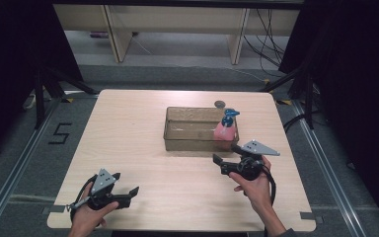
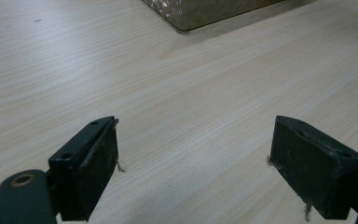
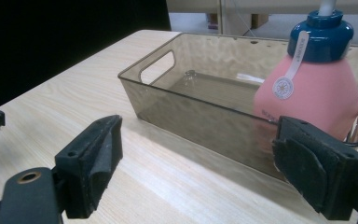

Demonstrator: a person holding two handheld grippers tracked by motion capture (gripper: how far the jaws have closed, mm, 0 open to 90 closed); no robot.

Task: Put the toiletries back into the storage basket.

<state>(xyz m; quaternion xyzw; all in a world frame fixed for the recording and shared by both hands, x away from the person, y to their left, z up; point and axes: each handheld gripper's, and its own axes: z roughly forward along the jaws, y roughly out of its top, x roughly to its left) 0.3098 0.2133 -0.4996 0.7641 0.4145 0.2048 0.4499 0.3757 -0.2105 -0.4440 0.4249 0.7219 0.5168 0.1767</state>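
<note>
Nearest the person, the left gripper (image 1: pixel 126 193) sits low over the front-left of the wooden table (image 1: pixel 128 128), its jaws spread wide with bare wood between them; in the left gripper view only a cut-off corner of the smoky clear bin (image 2: pixel 205 11) shows at the top edge. Further in, the right gripper (image 1: pixel 225 154) hovers just in front of that bin (image 1: pixel 190 129), its jaws likewise wide apart and clasping nothing (whether they brush the table cannot be told). In the right gripper view one jaw covers the lower corner of the pink bottle (image 3: pixel 310 93), and its pump is cropped by the top edge above the blue cap (image 3: pixel 324 39). That bottle (image 1: pixel 225 131) stands upright inside the bin's right end. Beyond the bin, a small dark round object (image 1: pixel 220 103) lies near the table's far edge, too small to identify.
</note>
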